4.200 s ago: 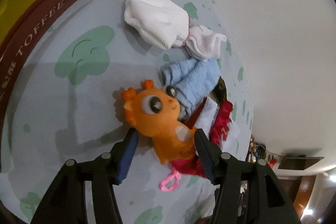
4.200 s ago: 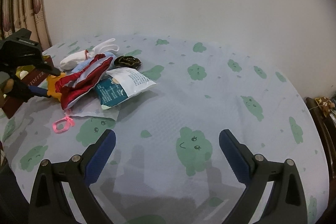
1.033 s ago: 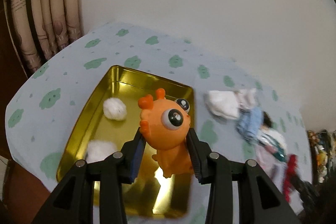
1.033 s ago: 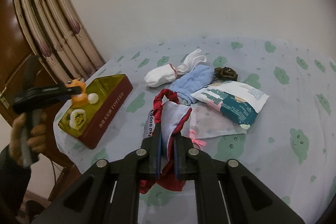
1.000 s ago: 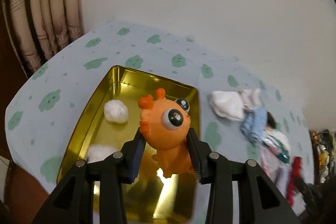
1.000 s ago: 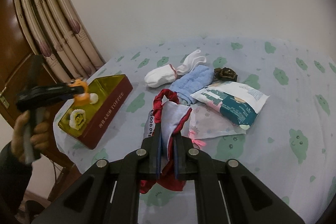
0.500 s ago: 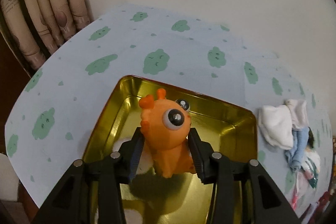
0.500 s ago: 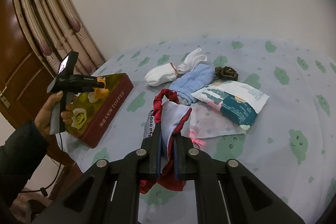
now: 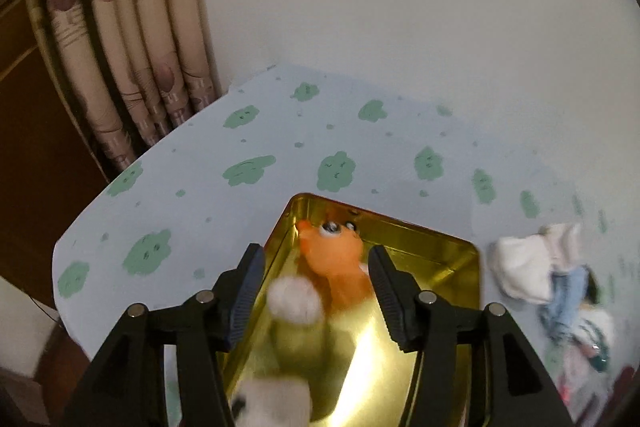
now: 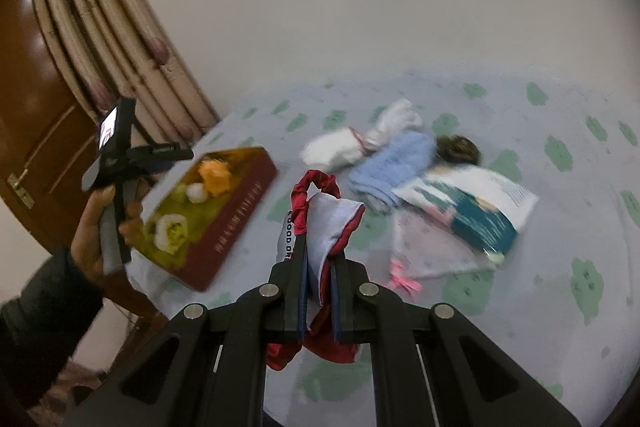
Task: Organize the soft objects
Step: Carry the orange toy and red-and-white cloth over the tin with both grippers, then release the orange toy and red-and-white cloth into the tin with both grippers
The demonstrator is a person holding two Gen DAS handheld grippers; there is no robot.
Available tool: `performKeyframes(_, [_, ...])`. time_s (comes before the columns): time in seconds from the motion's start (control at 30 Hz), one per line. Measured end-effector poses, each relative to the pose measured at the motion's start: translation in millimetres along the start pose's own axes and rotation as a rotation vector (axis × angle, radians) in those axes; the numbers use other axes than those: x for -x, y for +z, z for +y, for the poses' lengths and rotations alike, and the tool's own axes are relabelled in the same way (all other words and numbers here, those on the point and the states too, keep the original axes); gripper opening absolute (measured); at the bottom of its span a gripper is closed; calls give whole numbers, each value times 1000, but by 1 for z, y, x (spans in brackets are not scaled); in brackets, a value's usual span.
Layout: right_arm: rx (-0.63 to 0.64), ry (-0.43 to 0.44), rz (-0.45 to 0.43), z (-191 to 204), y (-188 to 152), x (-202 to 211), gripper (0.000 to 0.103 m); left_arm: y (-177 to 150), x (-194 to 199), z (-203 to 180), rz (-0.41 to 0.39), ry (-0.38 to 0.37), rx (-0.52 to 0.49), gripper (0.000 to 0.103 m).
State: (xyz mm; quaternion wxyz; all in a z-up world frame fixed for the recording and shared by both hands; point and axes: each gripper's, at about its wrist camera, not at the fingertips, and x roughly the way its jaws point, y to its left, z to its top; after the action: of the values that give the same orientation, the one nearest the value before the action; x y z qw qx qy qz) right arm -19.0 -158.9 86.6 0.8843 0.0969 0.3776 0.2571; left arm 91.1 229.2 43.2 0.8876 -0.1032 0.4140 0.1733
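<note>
Opening over the gold tin, left gripper frees the orange toy, lower centre. Right gripper clamps red-and-white cloth. Socks and packet right; cloud-print tablecloth, curtain upper left.

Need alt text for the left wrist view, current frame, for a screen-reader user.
The left gripper hangs over an open gold tin, jaws opening, with an orange big-eyed toy lying in the tin between its fingers, beside a white pom-pom. The tin sits on a pale blue cloth with green blobs; white socks lie to its right, curtains behind.
</note>
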Motion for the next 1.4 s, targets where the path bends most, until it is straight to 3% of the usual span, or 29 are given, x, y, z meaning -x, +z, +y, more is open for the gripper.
performKeyframes(0.23, [54,127,-15,51,41,-20,8,-60,85,30,-64,-33,100,56])
performKeyframes(0.33, [42,204,14,76,62,-48,8,-87,106,36,-87,-7,102,56])
performKeyframes(0.5, [45,252,81,114,86,-102,8,-120,134,40,-160,20,96,56])
performKeyframes(0.7, [74,218,164,139,98,-175,10,-129,138,33,-200,19,41,56])
performKeyframes(0.93, [119,121,225,150,94,-232,11,-133,120,39,-121,-53,50,56])
performKeyframes(1.07, [126,96,249,148,88,-250,15,-132,117,42,-121,-55,61,56])
performKeyframes(1.13, [151,78,254,151,85,-255,22,-131,117,42,-125,-54,60,56])
performKeyframes(1.2, [171,53,230,152,85,-255,59,-132,114,40,-120,-48,48,56])
performKeyframes(1.23, [170,58,202,152,86,-251,65,-132,113,39,-113,-47,44,56])
performKeyframes(1.27, [172,53,152,151,88,-241,70,-132,112,38,-109,-50,42,56])
performKeyframes(1.4, [169,54,3,138,96,-199,72,-134,112,35,-117,-36,25,56])
